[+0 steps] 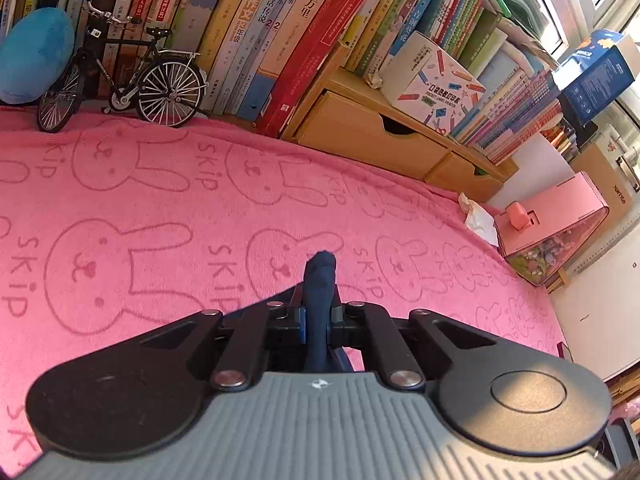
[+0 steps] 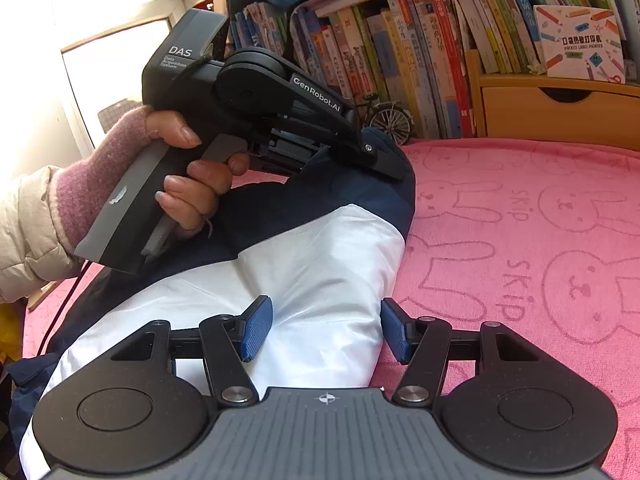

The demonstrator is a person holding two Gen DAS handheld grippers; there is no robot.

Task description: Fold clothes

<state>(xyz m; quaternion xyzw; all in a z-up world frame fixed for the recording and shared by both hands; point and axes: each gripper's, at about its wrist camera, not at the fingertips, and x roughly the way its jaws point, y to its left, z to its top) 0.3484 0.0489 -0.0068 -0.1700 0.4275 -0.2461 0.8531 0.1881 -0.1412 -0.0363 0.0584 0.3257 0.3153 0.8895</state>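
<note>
Bunny-print pink towel (image 1: 160,208) covers desk below bookshelf (image 1: 280,20); left gripper (image 1: 319,280) pinches navy-white garment (image 2: 320,248); right gripper (image 2: 326,330) fingers wide.

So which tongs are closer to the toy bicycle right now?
Left. The left tongs, shut on the garment's navy edge, sit just in front of the toy bicycle; the right tongs hang open farther back.

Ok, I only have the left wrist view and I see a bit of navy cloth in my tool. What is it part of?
Observer: A navy and white garment; the left tool pinches its navy end.
Operator: Where's the rest of it?
Observer: It trails over the pink towel toward the right tool.
Operator: Is the right tool gripping it?
Observer: No, it's open, its pads either side of the white part.
</note>
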